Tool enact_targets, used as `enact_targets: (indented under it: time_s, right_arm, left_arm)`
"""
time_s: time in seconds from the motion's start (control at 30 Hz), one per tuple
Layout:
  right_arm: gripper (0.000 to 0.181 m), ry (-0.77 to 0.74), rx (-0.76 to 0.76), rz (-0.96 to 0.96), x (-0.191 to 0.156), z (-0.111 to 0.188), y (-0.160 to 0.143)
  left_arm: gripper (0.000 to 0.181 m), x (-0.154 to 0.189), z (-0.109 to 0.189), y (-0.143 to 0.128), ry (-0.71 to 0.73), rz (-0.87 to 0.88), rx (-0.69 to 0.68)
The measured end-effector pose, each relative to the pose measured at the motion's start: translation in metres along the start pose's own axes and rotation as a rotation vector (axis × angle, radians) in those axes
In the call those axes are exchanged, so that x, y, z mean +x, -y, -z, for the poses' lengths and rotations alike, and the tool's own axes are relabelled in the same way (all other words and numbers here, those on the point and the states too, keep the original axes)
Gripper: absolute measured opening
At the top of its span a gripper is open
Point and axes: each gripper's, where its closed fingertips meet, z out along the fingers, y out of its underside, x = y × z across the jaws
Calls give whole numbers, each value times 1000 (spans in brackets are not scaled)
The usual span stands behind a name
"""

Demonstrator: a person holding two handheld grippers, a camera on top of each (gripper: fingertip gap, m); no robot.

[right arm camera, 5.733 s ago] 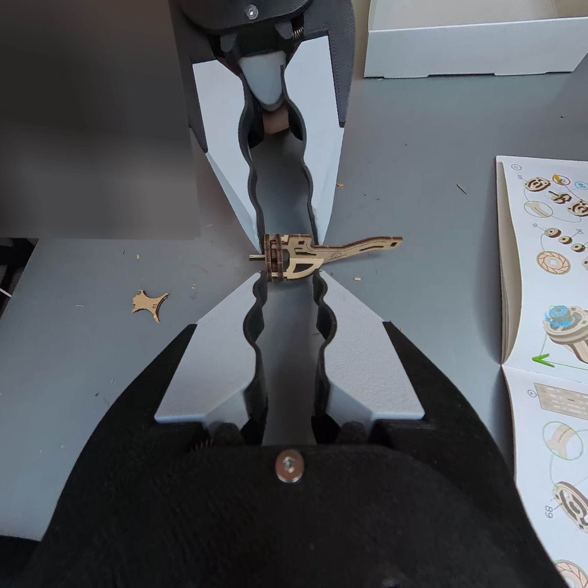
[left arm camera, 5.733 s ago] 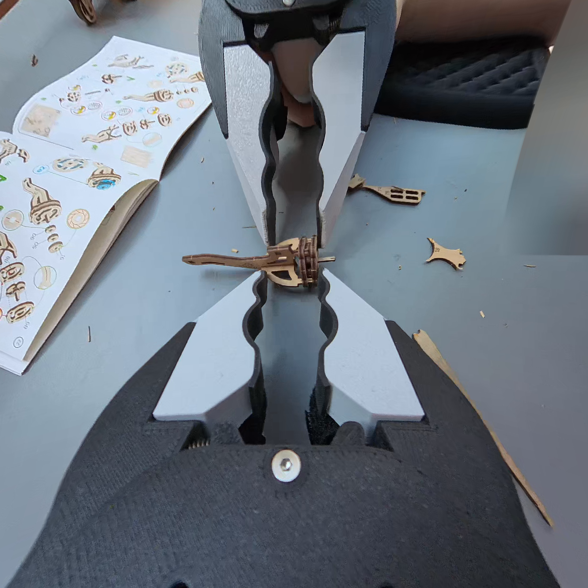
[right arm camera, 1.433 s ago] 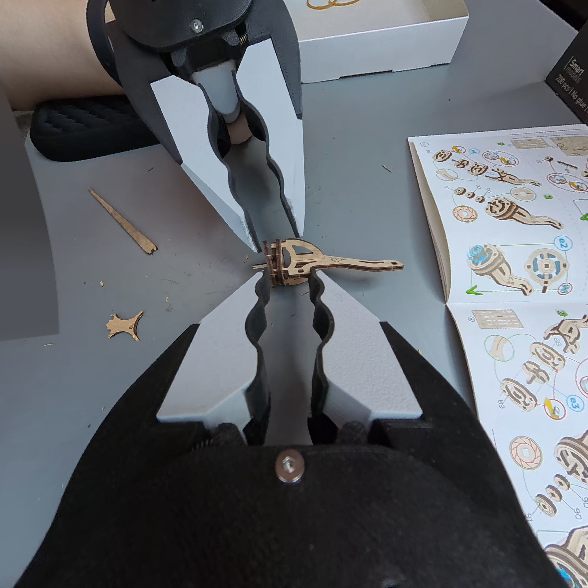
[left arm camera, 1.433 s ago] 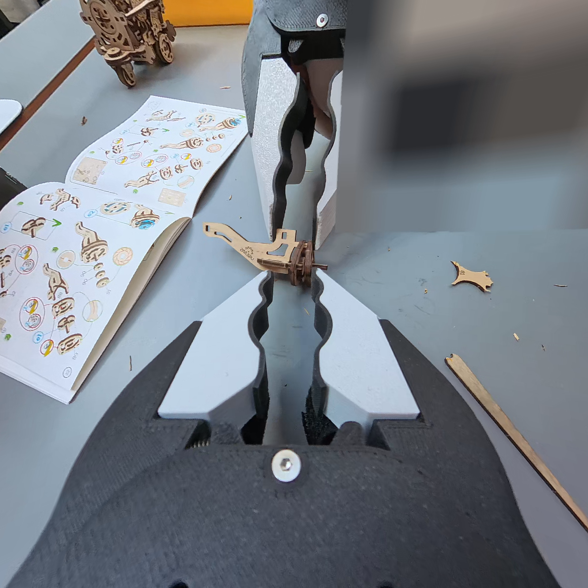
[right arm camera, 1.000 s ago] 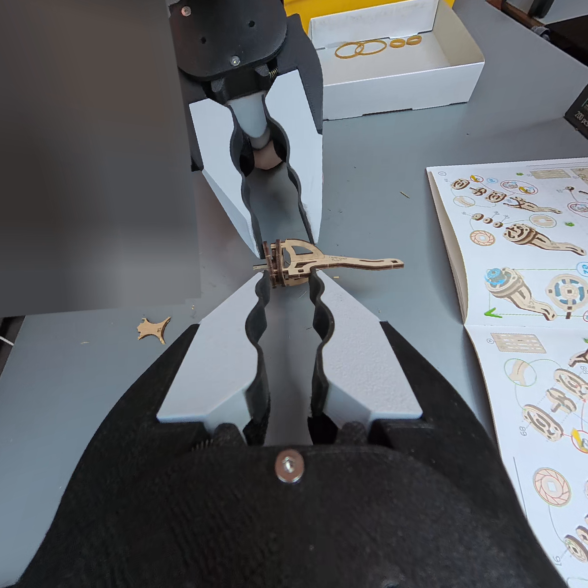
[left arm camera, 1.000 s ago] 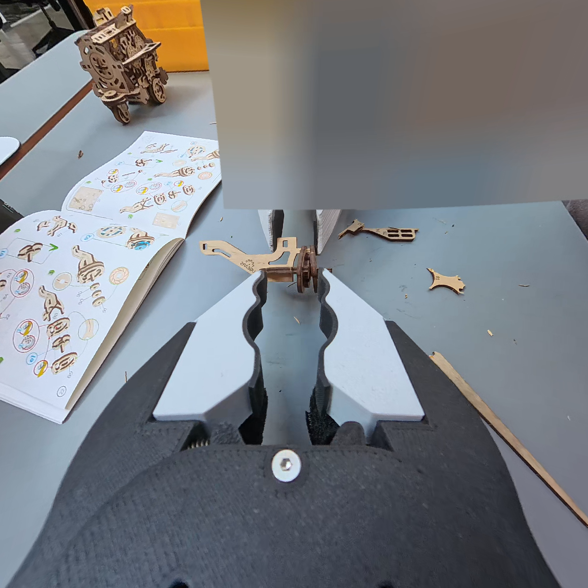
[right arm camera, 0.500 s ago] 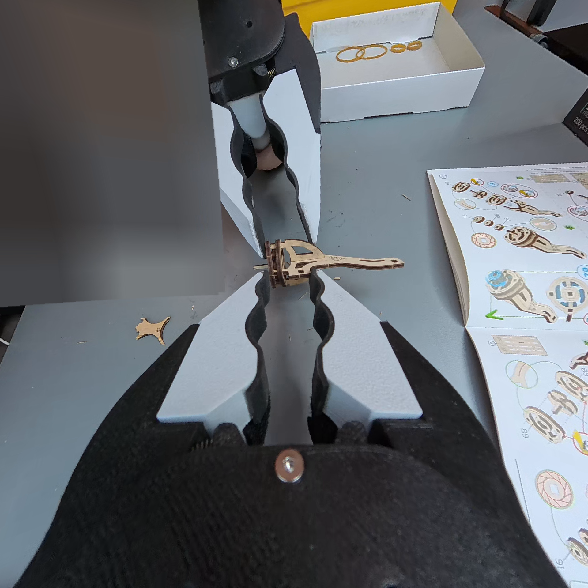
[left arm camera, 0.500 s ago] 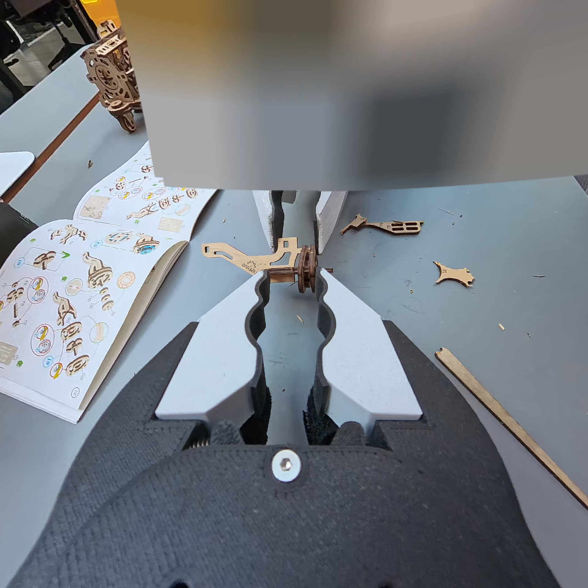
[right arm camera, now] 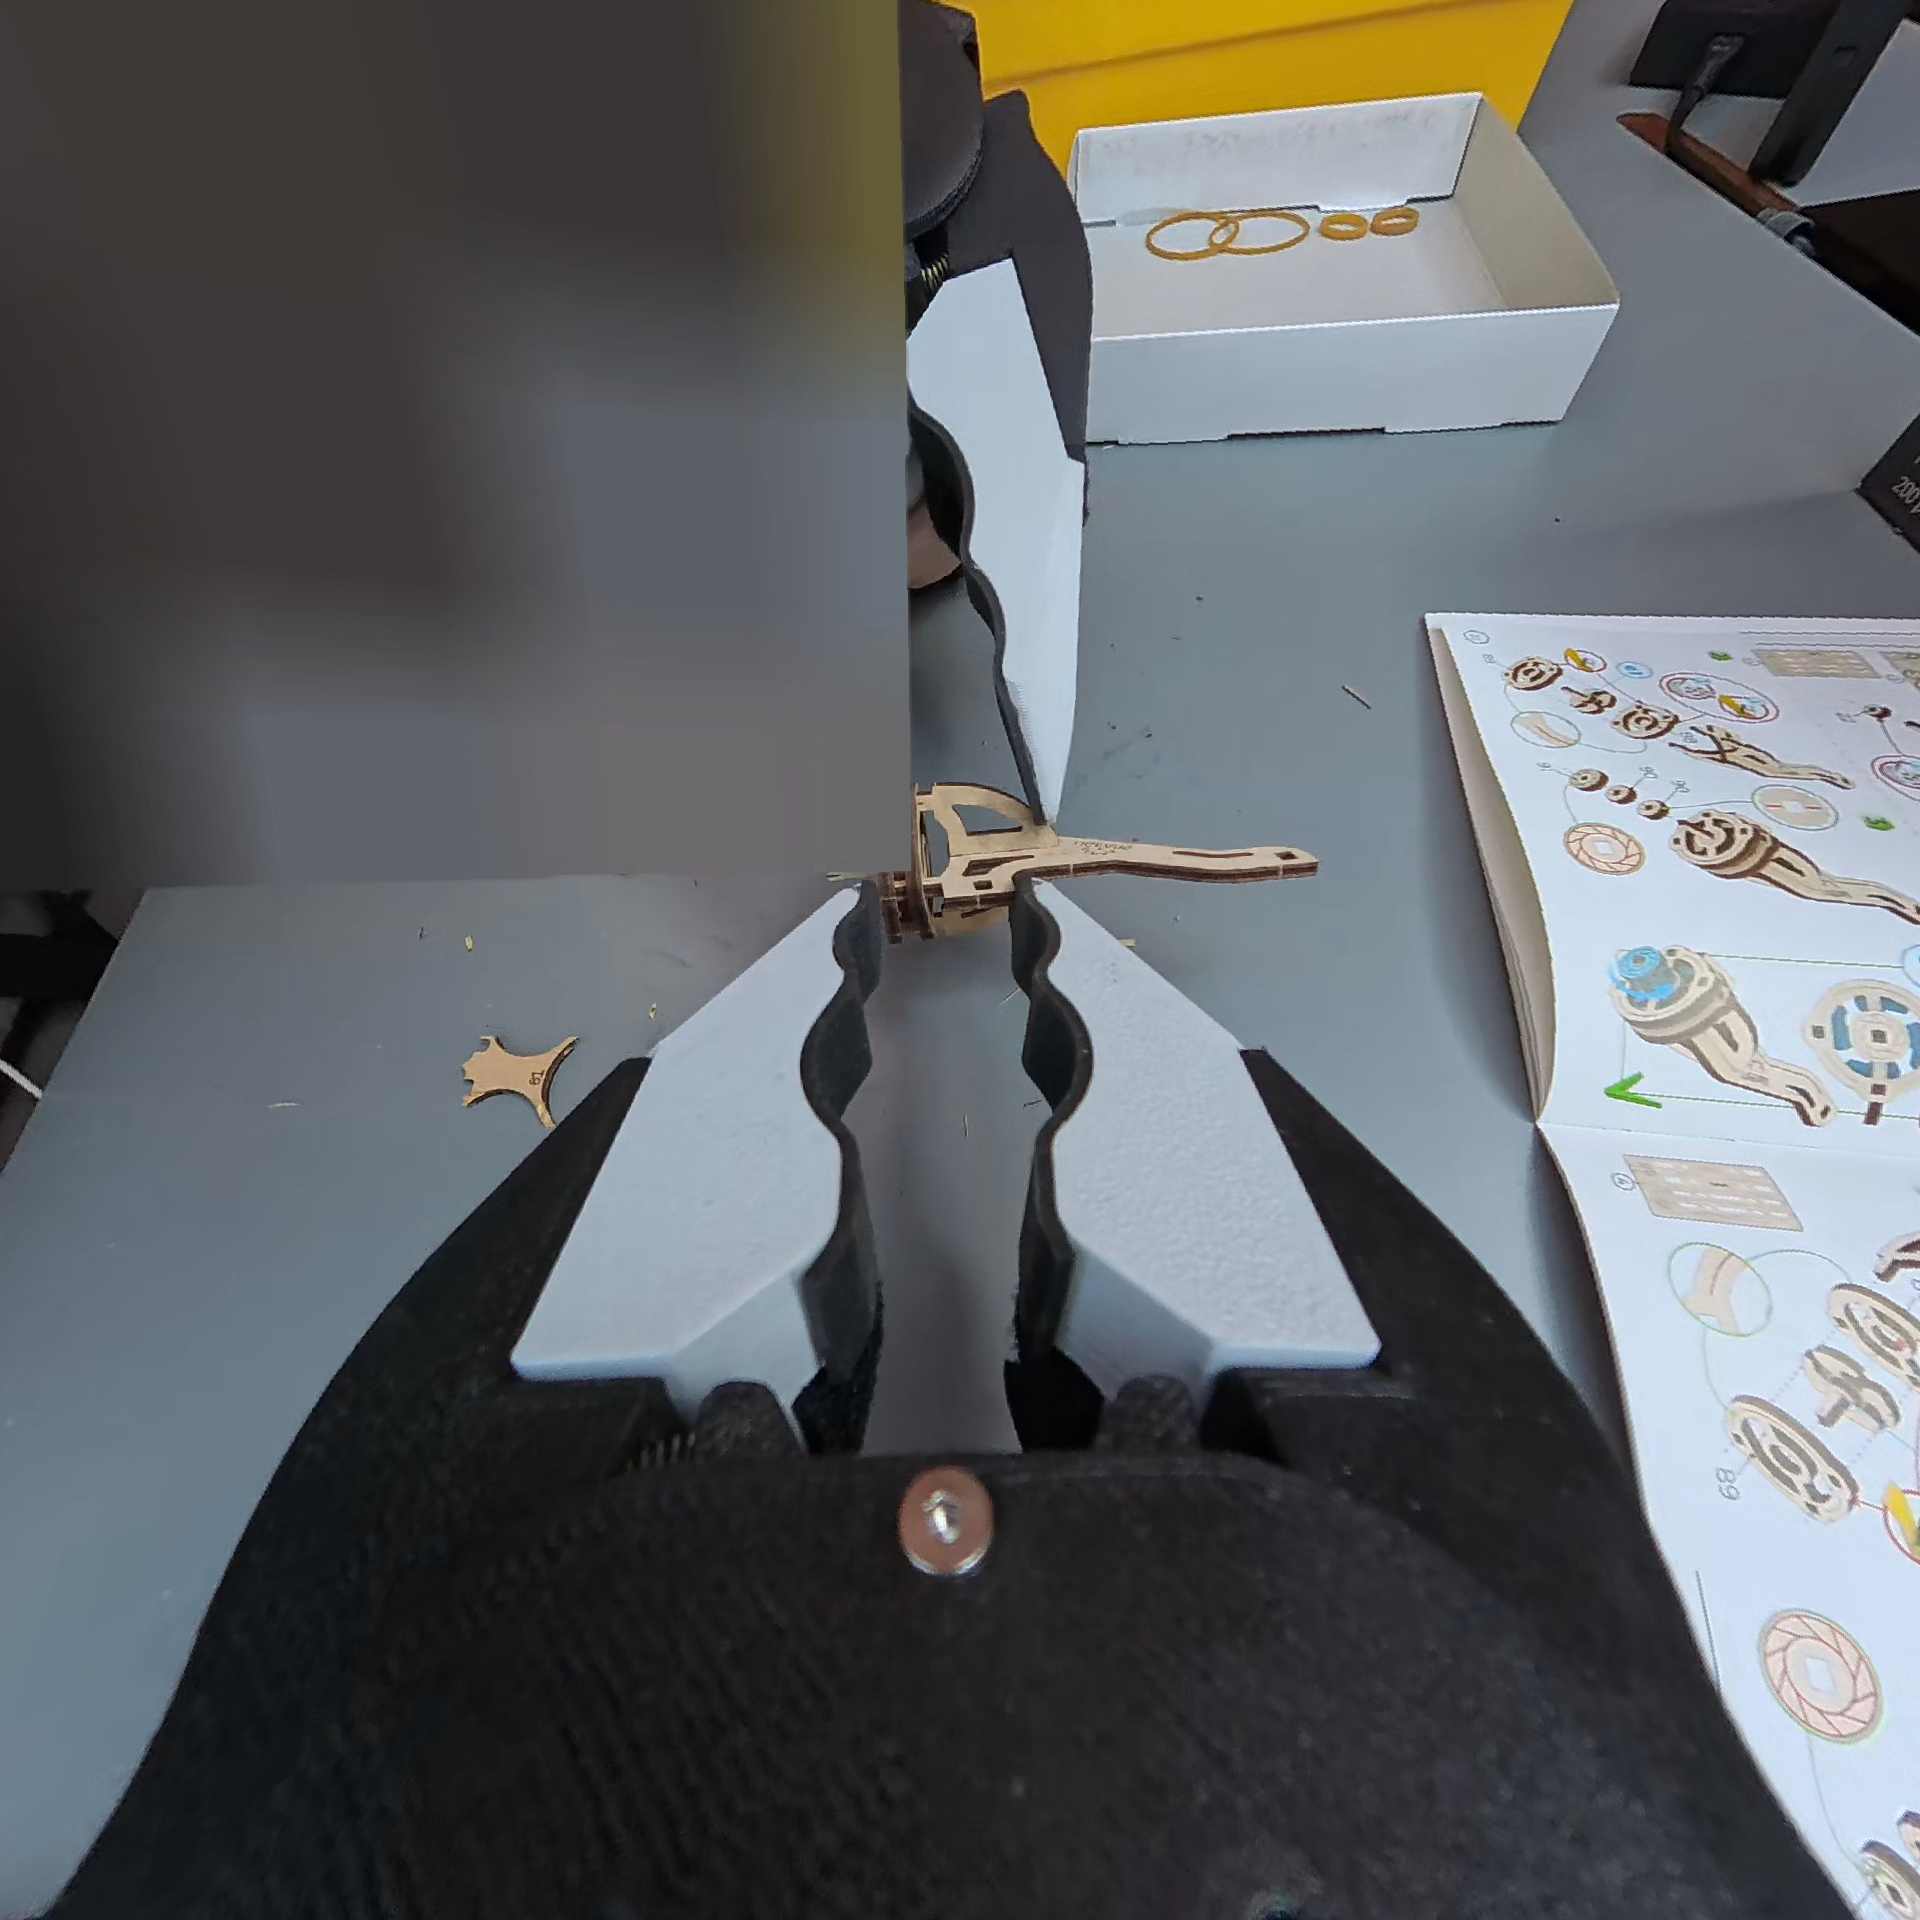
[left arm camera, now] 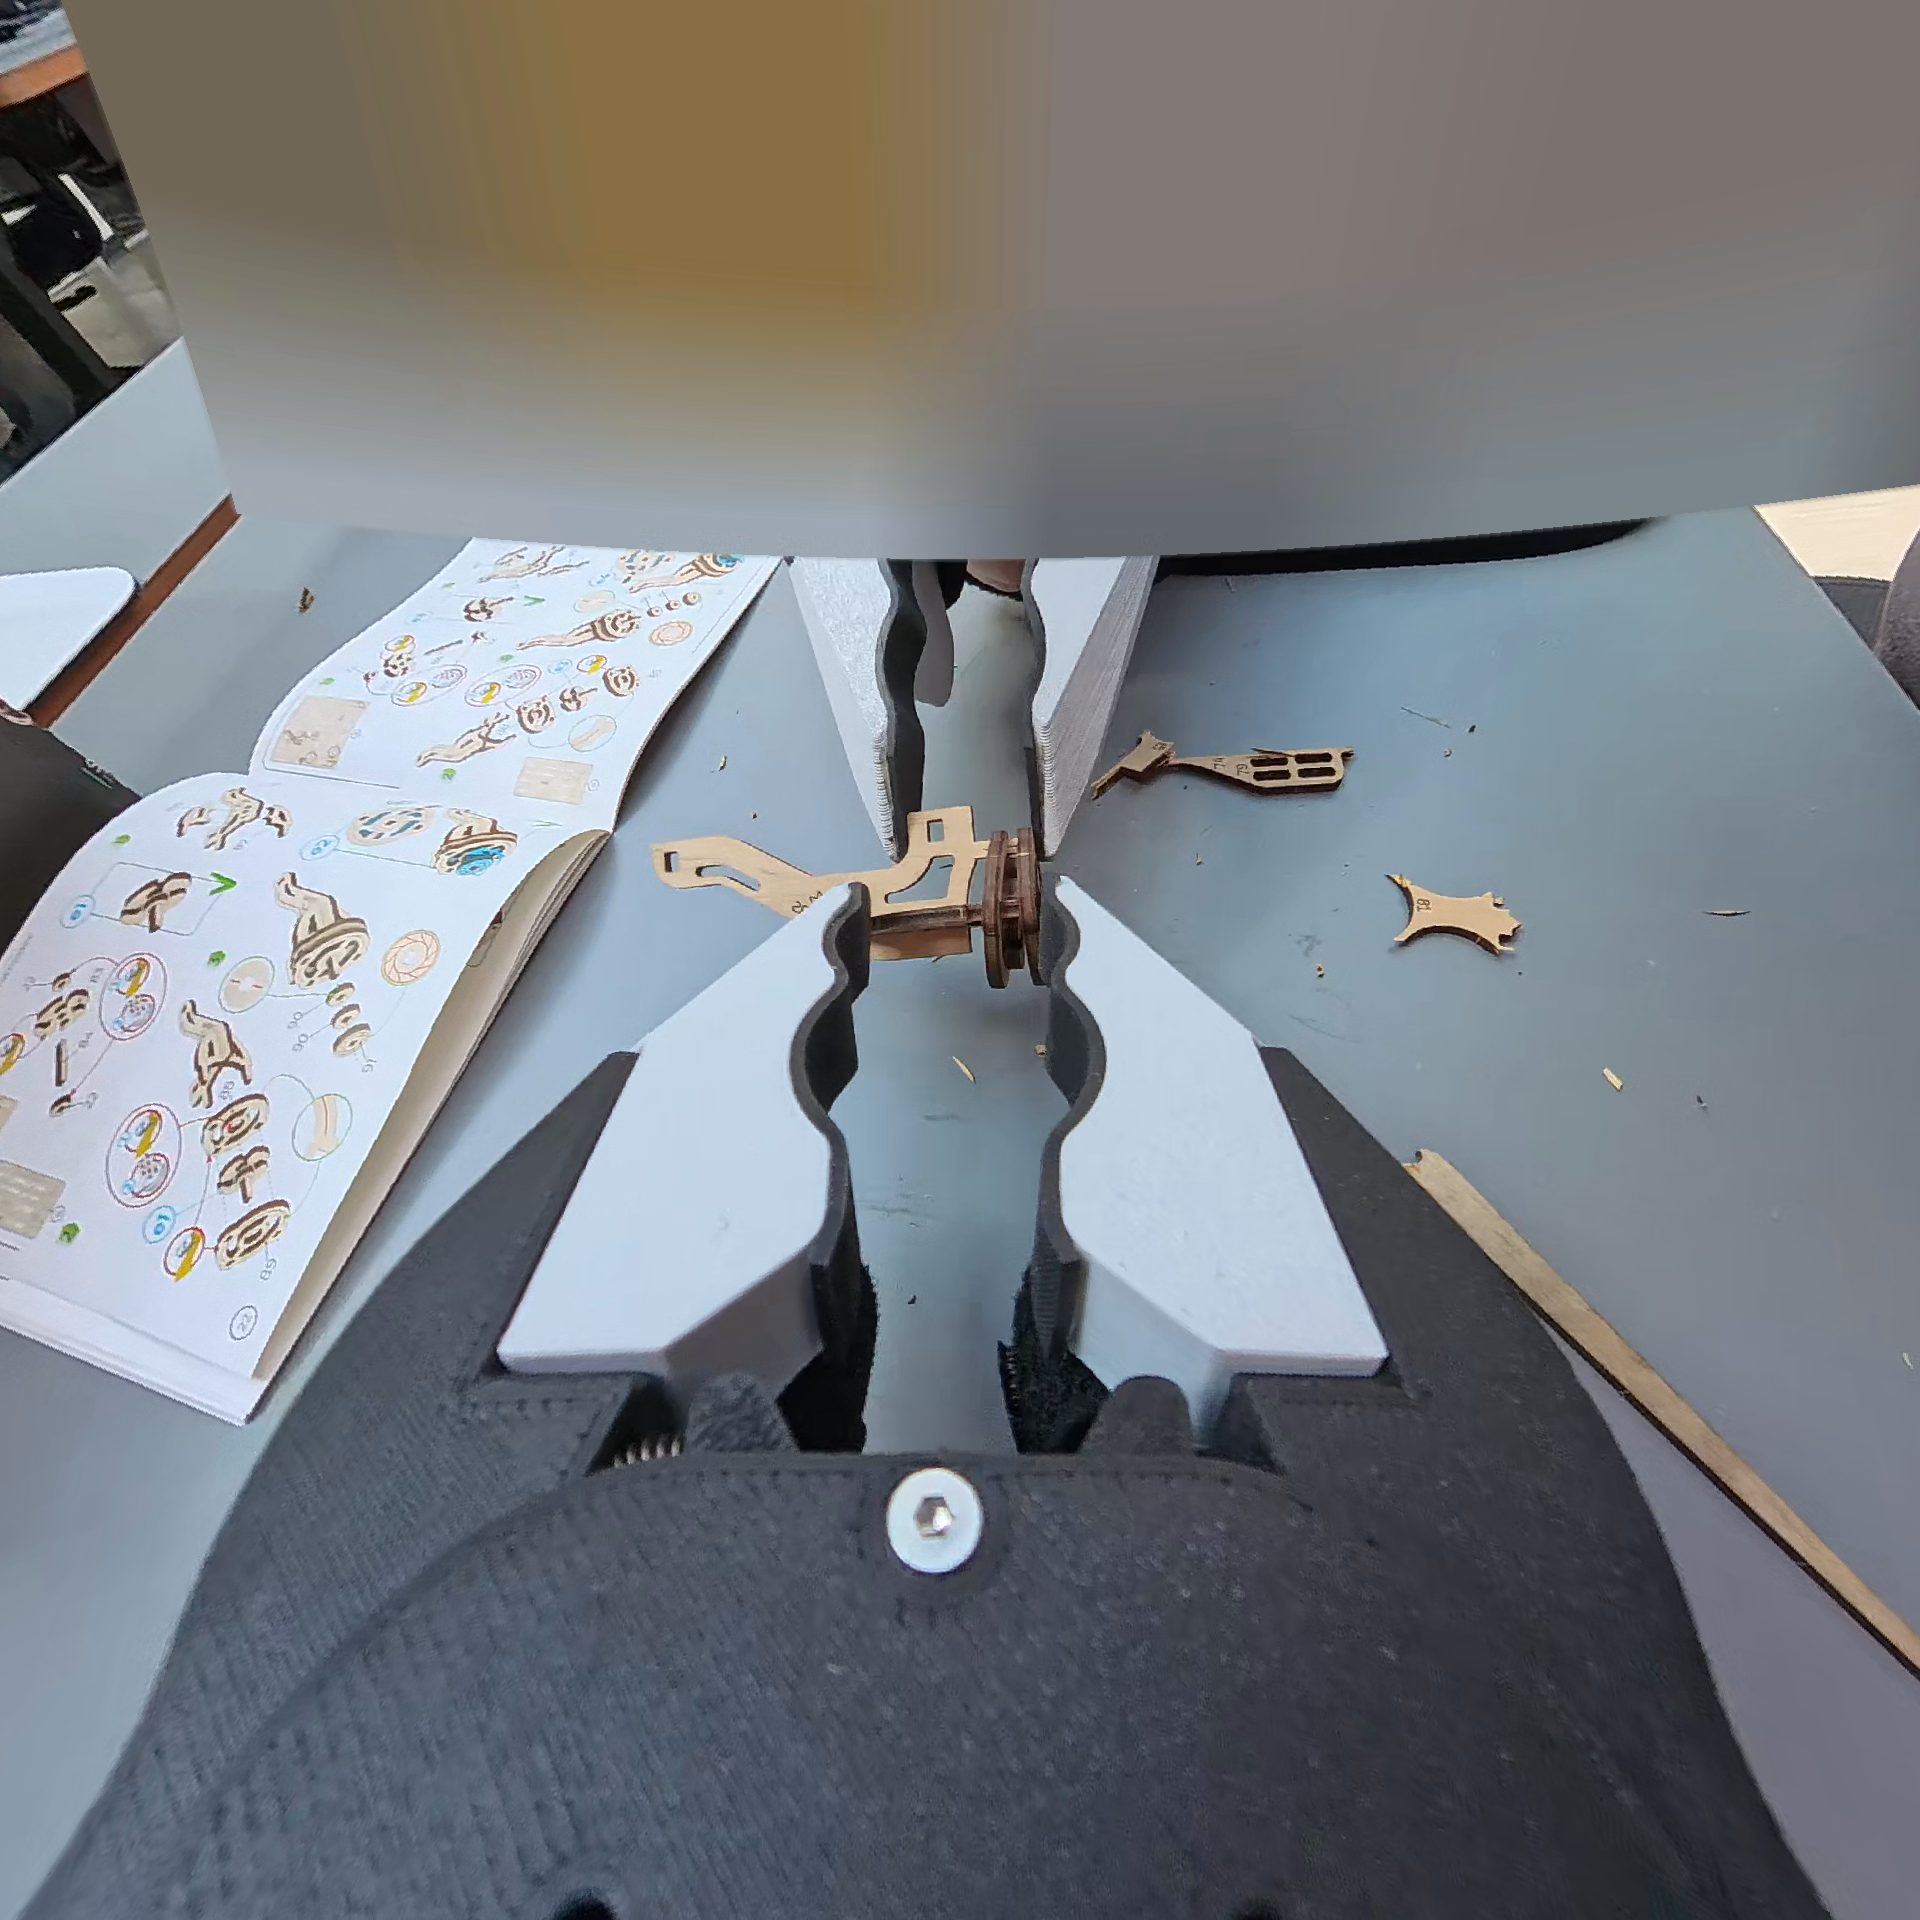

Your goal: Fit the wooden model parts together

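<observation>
The small wooden assembly, a lever-shaped arm joined to a stack of dark discs on a thin pin, is held just above the grey worktop between the two tools, and against the views of a second ago it sits a little more upright and both cameras have tipped up, so the pair seems to be lifting and turning it rather than pressing anything new in. The left gripper has its fingers pinching the disc end and the base of the arm; the right gripper pinches the same cluster from the opposite side, its fingers narrowed on it. That suggests the joint is being seated or checked. A loose slotted piece, a star-shaped offcut and the open instruction booklet lie around it. A large blur hides the far half of both views, so the opposing tool's upper part and whether the pin is fully home cannot be made out
</observation>
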Motion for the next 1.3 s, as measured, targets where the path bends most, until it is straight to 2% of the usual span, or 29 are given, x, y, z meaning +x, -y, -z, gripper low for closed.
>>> enact_targets:
  time_s: [0.1, 0.2, 1.3]
  right_arm:
    - [24, -2, 18, -4, 1, 1, 3]
    - [24, 2, 28, -8, 0, 1, 4]
    - [24, 31, -11, -51, -1, -3, -7]
  left_arm:
    - [37, -4, 2, 2, 25, 11, 19]
    - [32, -1, 3, 3, 7, 9, 28]
    - [30, 2, -2, -12, 7, -21, -80]
